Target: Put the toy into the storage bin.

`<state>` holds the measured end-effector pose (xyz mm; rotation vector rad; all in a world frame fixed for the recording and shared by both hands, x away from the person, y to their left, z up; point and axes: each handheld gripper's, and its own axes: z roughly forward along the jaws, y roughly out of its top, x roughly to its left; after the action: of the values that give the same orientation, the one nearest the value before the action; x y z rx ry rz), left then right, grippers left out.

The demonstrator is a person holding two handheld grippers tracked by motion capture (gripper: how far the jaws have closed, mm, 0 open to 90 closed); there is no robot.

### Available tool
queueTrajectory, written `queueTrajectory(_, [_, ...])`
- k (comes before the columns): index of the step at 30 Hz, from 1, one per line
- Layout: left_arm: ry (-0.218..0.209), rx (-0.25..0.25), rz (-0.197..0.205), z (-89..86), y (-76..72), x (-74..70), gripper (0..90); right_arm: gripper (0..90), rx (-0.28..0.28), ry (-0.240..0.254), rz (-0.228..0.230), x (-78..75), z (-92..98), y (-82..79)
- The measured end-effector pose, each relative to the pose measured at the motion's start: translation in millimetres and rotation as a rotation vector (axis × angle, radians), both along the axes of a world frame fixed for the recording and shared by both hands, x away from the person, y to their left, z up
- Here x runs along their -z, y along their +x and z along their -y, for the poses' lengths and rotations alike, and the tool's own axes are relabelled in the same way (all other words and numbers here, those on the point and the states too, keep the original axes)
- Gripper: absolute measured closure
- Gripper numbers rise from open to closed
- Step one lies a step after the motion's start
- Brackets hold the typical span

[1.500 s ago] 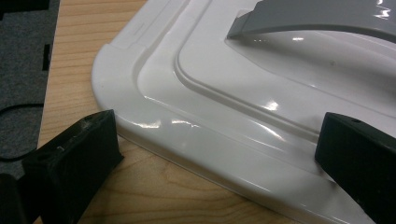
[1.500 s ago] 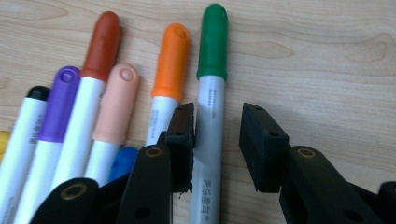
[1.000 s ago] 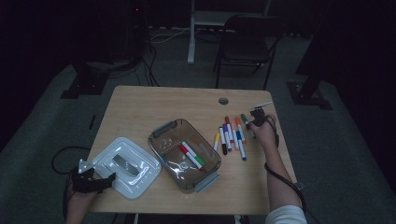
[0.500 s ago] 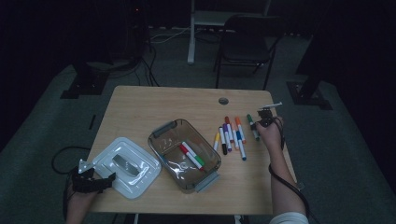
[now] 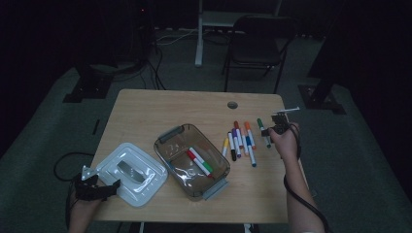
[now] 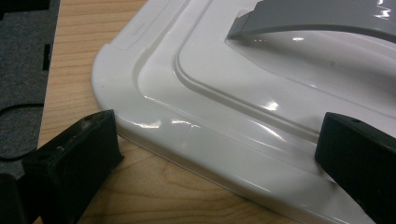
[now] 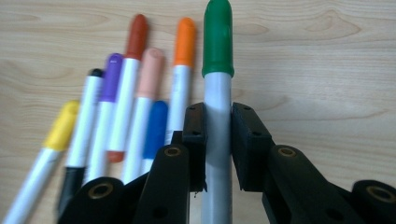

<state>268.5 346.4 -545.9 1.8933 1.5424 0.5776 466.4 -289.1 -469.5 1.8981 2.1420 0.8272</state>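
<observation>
My right gripper (image 7: 217,130) is shut on a green-capped marker (image 7: 217,70), pads pressed on its white barrel, cap pointing away. From above, that gripper (image 5: 268,132) holds the green marker (image 5: 262,127) just over the table's right side, beside a row of several loose markers (image 5: 240,141). My left gripper (image 6: 217,133) stands open at the near corner of a white lid (image 6: 280,70), one jaw on bare wood, the other over the lid's rim. In the high view the left gripper (image 5: 114,184) sits at the white lid's (image 5: 131,172) front left edge.
A clear container (image 5: 163,154) stands mid-table with a red and a green marker (image 5: 199,161) inside. The loose markers (image 7: 135,93) lie fanned left of the held one. A cable hole (image 5: 232,105) is near the far edge. A chair (image 5: 257,43) stands beyond the table.
My right gripper has lifted the green marker off the table and drifted slightly right. The left gripper and the lid have stayed put.
</observation>
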Motion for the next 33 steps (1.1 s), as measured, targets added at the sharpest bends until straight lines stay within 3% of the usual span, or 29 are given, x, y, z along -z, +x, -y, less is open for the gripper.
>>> queueTrajectory(20, [0.000,0.000,0.000,0.0,0.0,0.0,0.5,76.7,-0.121,0.076,0.103,-62.1,-46.5,-47.0])
queueTrajectory(33, [0.002,0.000,0.001,-0.1,0.1,0.0,0.5,76.6,-0.279,0.157,0.165,-94.0,-90.3,-77.5])
